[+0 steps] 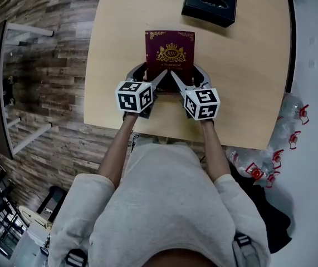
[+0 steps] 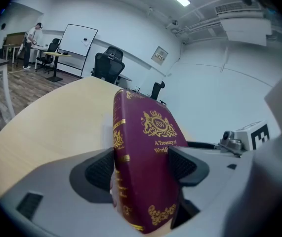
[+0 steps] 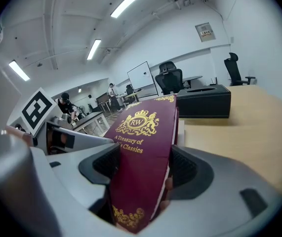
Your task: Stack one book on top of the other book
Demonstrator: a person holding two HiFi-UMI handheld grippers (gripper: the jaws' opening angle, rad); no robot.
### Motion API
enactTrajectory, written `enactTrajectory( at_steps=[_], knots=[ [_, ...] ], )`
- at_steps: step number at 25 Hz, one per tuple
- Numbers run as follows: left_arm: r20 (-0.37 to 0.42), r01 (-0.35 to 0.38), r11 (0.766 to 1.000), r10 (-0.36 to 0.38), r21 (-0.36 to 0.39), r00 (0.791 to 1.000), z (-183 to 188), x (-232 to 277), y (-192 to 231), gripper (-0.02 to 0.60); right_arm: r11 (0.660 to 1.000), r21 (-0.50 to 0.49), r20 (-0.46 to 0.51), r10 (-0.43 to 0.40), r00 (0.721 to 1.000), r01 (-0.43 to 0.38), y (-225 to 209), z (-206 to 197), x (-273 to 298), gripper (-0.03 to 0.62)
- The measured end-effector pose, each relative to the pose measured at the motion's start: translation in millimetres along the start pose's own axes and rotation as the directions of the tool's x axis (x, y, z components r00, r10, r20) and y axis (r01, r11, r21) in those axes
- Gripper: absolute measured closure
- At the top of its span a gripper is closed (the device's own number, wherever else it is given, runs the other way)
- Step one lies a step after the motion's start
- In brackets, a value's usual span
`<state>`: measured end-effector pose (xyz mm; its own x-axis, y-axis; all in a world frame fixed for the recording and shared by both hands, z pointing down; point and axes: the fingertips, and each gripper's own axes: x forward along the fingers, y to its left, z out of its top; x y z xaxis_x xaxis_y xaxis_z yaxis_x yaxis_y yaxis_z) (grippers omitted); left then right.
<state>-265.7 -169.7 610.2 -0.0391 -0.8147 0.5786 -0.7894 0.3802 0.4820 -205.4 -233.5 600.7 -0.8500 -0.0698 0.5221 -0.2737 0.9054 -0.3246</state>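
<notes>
Over the pale wooden table (image 1: 114, 54), left gripper (image 1: 150, 77) and right gripper (image 1: 189, 78) each clamp a near corner of the maroon gold-crested hardcover book (image 1: 170, 52), long axis pointing away.

Over the desk (image 1: 248, 93) the book (image 1: 170, 52) sits clamped at its near corners between the left tool (image 1: 150, 78) and the right tool (image 1: 188, 78), with a box (image 1: 209, 4) lying behind it to the right.

The book (image 1: 170, 52) is maroon with gold crest and scrollwork

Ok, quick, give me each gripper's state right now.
Left gripper: jaws shut on the maroon book.
Right gripper: jaws shut on the maroon book too.
</notes>
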Motion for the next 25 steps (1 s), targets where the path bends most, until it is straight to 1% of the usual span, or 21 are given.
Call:
enactTrajectory(
  at_steps=[13, 20, 25],
  knots=[
    [-0.03, 0.007, 0.998, -0.009, -0.064, 1.0, -5.5, 11.7, 9.0, 0.235, 0.997, 0.074, -0.046, -0.006, 0.999, 0.009, -8.1, -7.9, 11.7, 0.295],
    [-0.042, 0.013, 0.996, -0.016, -0.088, 0.999, -7.6, 16.2, 10.3, 0.235, 0.994, 0.105, -0.062, -0.009, 0.998, 0.015, -12.0, -10.8, 14.3, 0.295],
    [-0.039, 0.013, 0.996, -0.017, -0.09, 0.999, -7.3, 17.0, 10.3, 0.235, 0.994, 0.109, -0.063, -0.005, 0.998, 0.012, -12.6, -10.7, 14.8, 0.293]
  ],
)
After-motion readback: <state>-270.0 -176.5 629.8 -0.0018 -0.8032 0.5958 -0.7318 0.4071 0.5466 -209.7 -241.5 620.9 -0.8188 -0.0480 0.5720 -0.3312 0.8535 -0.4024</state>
